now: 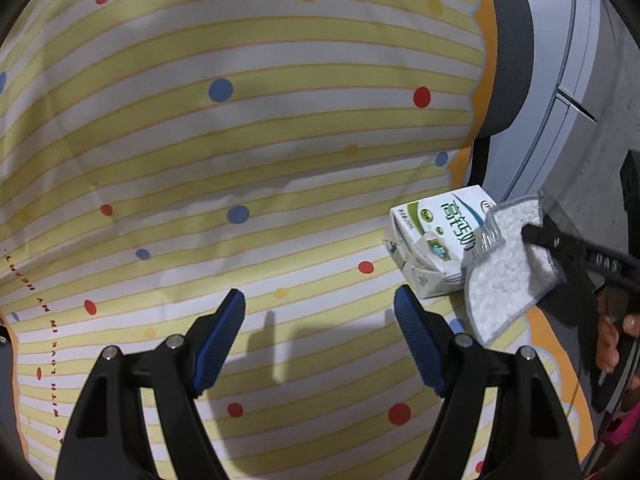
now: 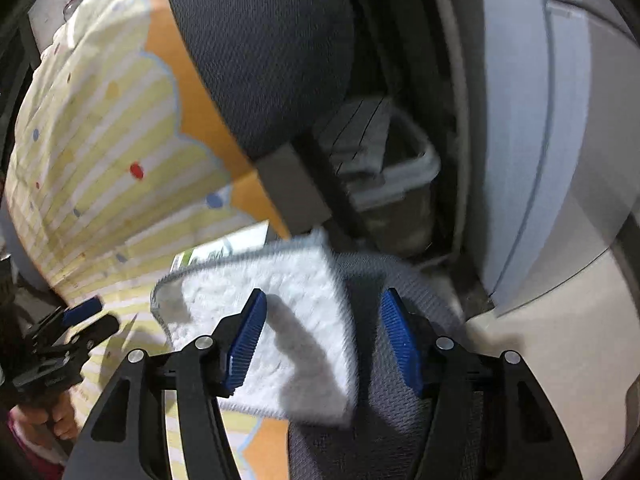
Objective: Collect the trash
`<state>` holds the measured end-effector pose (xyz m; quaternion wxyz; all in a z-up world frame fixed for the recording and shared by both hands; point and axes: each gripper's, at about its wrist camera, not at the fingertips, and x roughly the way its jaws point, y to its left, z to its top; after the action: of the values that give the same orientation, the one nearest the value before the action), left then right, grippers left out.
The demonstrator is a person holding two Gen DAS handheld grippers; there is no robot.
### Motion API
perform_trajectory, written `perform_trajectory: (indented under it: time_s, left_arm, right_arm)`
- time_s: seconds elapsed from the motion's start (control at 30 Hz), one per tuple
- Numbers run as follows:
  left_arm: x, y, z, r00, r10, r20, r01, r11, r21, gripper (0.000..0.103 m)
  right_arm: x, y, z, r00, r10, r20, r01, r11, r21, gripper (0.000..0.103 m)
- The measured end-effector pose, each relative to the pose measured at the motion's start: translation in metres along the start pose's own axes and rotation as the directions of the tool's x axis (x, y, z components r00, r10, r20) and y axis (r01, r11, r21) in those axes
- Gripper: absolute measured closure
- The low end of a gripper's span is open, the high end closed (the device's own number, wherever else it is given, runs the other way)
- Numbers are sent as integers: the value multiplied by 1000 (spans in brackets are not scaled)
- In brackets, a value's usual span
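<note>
White and green, the milk carton (image 1: 438, 242) lies on its side near the right edge of the striped, dotted cloth (image 1: 240, 140) that covers the bench, its long axis slanting from the folded end nearest the left tool up and away to the right. A fluffy grey-edged rag (image 1: 508, 264) overlaps its far corner, seemingly brought in by the right tool (image 2: 322, 344); its jaws stand part open around the rag, and I cannot tell whether they grip it. The left tool (image 1: 320, 344) hovers wide and empty just left of the carton, probably lining up to take it. A bin (image 2: 400, 176) waits beyond the bench edge.
</note>
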<state>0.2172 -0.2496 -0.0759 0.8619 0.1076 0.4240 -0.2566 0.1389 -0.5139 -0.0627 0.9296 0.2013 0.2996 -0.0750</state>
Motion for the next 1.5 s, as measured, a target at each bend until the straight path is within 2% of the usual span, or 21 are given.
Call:
perform_trajectory:
  time_s: [0.07,0.1,0.13,0.2,0.27,0.33,0.37,0.43,0.5,0.53,0.63,0.7,0.73,0.77,0.83,0.93,1.0,1.1,1.17,1.37,1.5]
  left_arm:
    - [0,-1,1,1000,-1,3,1,1000,0,28]
    - [0,-3,1,1000,-3,4,3,1000,2,28]
    - [0,-4,1,1000,-2,4,2,1000,3,28]
    - [-3,-8,1,1000,-8,8,8,1000,11,28]
    - [-6,-13,1,1000,-16,15,16,999,30,28]
    - [-7,-20,0,1000,-21,19,20,999,50,28]
    - [-6,-26,1,1000,-23,20,22,998,62,28]
    - [-2,-35,2,999,-30,20,28,997,65,28]
    - [4,-41,6,999,-41,17,40,998,54,28]
    - [8,-44,9,999,-51,14,51,998,41,29]
    - [23,-52,19,998,-61,-6,61,998,12,41]
    - [35,-57,23,997,-65,-38,65,998,6,52]
    - [41,-59,25,996,-70,-51,70,998,-3,54]
    - [42,-58,25,995,-81,-51,81,997,-13,57]
    - [42,-58,25,991,-122,-58,120,992,-41,73]
    - [32,-60,22,992,-115,-48,114,993,-23,81]
    - [23,-57,17,991,-129,-46,128,991,-32,90]
    - [5,-51,6,988,-145,-55,143,989,-38,95]
    - [-7,-48,-4,989,-137,-51,135,990,-27,96]
    - [-44,-28,-29,983,-175,-46,173,983,-55,96]
    - [-78,-15,-57,981,-191,-42,187,979,-85,97]
  right_arm:
    - [-4,3,-6,999,33,-5,-33,999,-7,75]
    - [-8,6,-9,999,55,-2,-55,998,-13,92]
    - [-15,9,-13,997,74,8,-74,997,-19,98]
    - [-32,14,-19,997,68,47,-66,997,-36,99]
    - [-57,18,-25,993,-34,113,39,998,-40,99]
    - [-85,21,-30,968,-156,197,162,987,-17,100]
    - [-97,21,-32,955,-187,228,193,981,-5,100]
    - [-117,23,-39,933,-234,272,237,971,25,100]
    - [-127,24,-43,922,-251,293,250,967,42,100]
    - [-130,25,-44,920,-257,297,255,966,45,100]
    - [-133,28,-48,919,-256,300,254,966,45,99]
    - [-134,30,-51,918,-254,303,254,966,40,99]
    - [-132,33,-52,919,-253,303,254,966,37,99]
    - [-132,33,-53,921,-249,301,249,968,36,99]
    - [-131,35,-57,925,-240,295,240,970,37,99]
    - [-133,38,-62,927,-238,290,235,971,43,99]
    - [-134,42,-64,928,-237,289,234,971,46,99]
    - [-140,51,-69,927,-233,294,232,972,40,99]
    - [-145,59,-72,926,-229,300,230,973,35,99]
    - [-155,86,-82,923,-219,317,223,974,22,99]
    - [-164,106,-89,921,-212,327,225,974,-2,99]
